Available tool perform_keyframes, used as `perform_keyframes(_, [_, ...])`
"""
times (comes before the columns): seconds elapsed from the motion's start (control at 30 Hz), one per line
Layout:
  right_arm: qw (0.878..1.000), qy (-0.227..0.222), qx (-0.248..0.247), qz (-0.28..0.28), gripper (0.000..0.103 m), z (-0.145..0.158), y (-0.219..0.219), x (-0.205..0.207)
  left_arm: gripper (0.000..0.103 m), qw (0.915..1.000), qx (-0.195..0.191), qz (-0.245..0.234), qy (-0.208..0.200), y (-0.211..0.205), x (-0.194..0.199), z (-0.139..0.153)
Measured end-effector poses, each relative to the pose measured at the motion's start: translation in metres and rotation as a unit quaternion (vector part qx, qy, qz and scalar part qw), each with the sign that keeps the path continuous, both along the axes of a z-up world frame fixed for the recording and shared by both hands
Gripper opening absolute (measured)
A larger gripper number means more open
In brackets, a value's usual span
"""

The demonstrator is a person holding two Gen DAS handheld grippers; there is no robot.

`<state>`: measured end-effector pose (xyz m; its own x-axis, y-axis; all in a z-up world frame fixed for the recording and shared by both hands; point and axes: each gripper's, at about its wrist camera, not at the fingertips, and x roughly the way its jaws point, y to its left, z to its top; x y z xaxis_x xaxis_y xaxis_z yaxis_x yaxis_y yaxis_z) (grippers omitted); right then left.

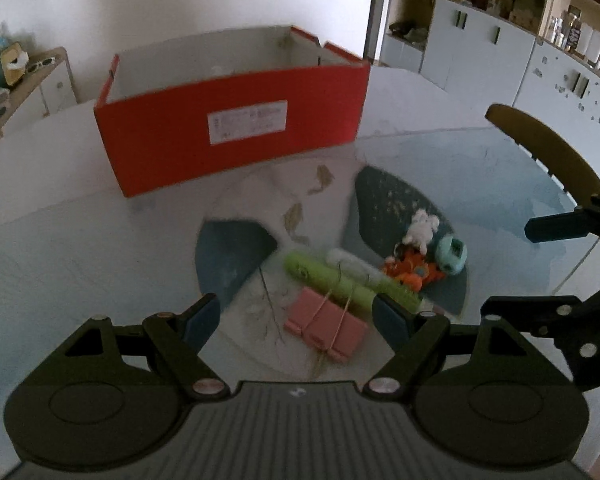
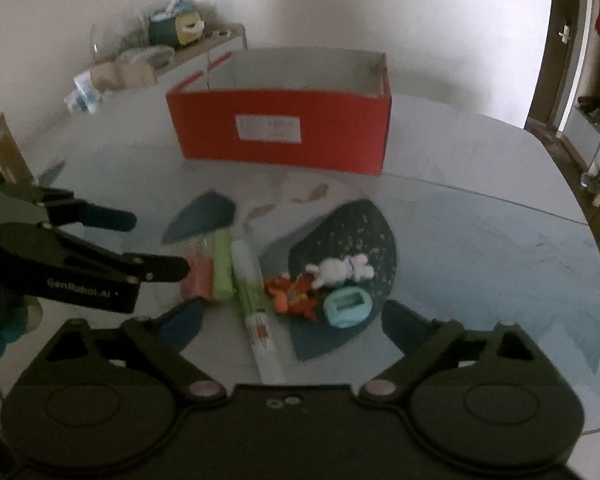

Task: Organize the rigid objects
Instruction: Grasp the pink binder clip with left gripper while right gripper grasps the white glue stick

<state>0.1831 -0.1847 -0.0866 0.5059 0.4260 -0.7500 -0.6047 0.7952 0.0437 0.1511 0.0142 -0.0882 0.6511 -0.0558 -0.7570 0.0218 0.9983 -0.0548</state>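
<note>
With both claws spread and empty, left gripper (image 1: 296, 316) over the pink clips (image 1: 327, 328), right gripper (image 2: 292, 320) over the orange toy (image 2: 296, 292), straddle squarely before clenching, then carry to the red box (image 1: 236, 128) behind.

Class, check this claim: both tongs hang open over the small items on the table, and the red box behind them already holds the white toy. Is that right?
Not quite. The white toy lies on the table, not in the red box, as the right wrist view shows. The left tongs and right tongs are indeed open over the items.
</note>
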Motion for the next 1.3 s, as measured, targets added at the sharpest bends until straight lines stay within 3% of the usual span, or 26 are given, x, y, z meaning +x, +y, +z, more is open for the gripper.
perform_keyframes(0.1, [1.0,0.01,-0.008,0.007,0.09,-0.01,0.003,-0.002,0.083,0.9999,0.0,-0.006,0.008,-0.001,0.0,-0.011])
perform_keyframes(0.4, [0.998,0.038,-0.032,0.038,0.061,-0.034,0.016,-0.002,0.083,0.9982,0.011,-0.055,0.021,-0.006,0.003,-0.035])
perform_keyframes(0.73, [0.996,0.056,-0.044,0.048,0.037,-0.047,0.025,0.005,0.083,0.9949,0.017,-0.098,0.017,-0.007,0.01,-0.047])
perform_keyframes(1.3, [0.997,0.051,-0.046,0.042,0.024,-0.047,0.038,0.017,0.056,0.9905,0.029,-0.134,0.002,-0.012,0.011,-0.046])
